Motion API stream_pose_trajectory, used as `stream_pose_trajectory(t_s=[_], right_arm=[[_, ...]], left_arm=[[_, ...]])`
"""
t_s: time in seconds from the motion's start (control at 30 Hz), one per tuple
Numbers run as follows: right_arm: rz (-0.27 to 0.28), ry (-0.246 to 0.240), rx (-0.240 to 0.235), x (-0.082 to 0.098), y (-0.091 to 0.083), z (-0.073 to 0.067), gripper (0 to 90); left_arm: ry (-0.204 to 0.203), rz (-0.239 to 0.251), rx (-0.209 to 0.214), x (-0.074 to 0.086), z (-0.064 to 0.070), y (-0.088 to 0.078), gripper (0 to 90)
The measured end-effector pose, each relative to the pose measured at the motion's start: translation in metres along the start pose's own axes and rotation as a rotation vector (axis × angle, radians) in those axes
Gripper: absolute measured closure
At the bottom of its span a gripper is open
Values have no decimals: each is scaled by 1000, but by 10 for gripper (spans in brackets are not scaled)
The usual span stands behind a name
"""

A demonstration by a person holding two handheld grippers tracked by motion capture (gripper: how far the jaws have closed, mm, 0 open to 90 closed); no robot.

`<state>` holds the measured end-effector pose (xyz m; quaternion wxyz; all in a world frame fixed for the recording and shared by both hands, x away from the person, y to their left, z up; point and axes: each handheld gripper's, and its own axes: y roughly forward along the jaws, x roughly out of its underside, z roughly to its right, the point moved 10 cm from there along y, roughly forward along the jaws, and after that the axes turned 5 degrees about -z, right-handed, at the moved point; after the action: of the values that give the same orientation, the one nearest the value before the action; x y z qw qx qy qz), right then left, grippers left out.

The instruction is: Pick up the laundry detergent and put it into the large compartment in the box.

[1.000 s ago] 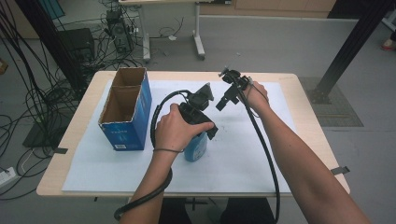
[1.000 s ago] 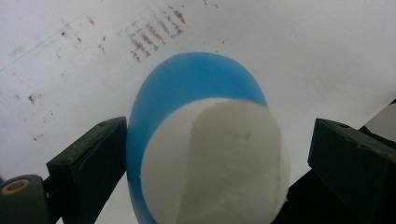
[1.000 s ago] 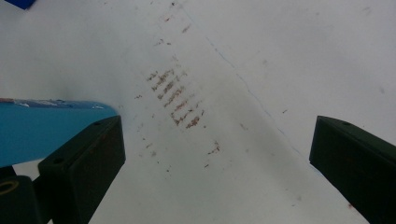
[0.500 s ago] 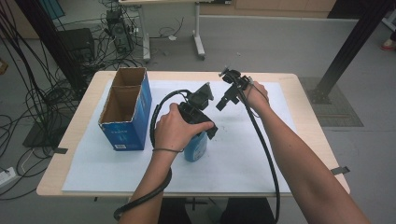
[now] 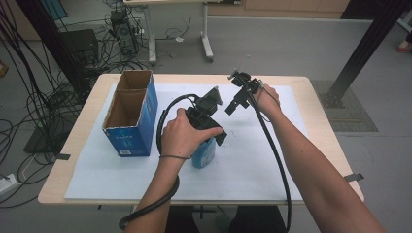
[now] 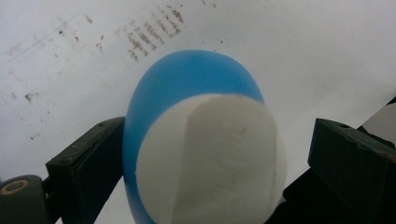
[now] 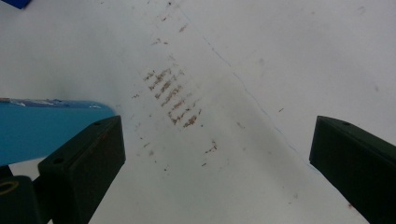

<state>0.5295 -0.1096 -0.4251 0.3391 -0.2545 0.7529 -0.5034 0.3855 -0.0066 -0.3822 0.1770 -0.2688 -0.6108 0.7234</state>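
Observation:
A light blue bottle (image 5: 204, 153) with a white top (image 6: 215, 158) stands on the white paper in the middle of the table. My left gripper (image 5: 208, 138) is over it, pointing down, with a hand wrapped around its body. In the left gripper view the open jaws straddle the bottle (image 6: 187, 79): the left one sits against its side and the right one is a little apart from it. My right gripper (image 5: 233, 104) hovers farther back and to the right, open over bare stained paper (image 7: 177, 98), with nothing between its jaws.
An open blue carton (image 5: 130, 116) with two cardboard compartments stands at the left of the white paper (image 5: 252, 165); its blue edge (image 7: 42, 126) shows in the right gripper view. Black cables trail from both grippers toward the front table edge.

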Motion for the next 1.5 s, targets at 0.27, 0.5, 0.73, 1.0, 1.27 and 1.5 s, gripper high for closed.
stream_pose_trajectory(t_s=[0.27, 0.5, 0.73, 1.0, 1.27, 1.5], right_arm=[[2, -2, 2, 0, 0, 0, 32], [4, -3, 3, -1, 0, -1, 32], [8, 0, -6, -1, 0, -1, 32], [5, -3, -3, -1, 0, 0, 32], [1, -4, -4, -1, 2, -1, 32], [3, -1, -4, -2, 2, -1, 33]], left_arm=[[0, 3, -4, -1, 1, -1, 61], [-1, 3, -4, 0, 0, -1, 61], [-3, 1, -5, 0, 0, -1, 61], [-5, 2, -8, 0, -1, -1, 61], [-6, 1, -7, 0, -1, -1, 61], [-4, 0, -5, 0, -1, -1, 61]])
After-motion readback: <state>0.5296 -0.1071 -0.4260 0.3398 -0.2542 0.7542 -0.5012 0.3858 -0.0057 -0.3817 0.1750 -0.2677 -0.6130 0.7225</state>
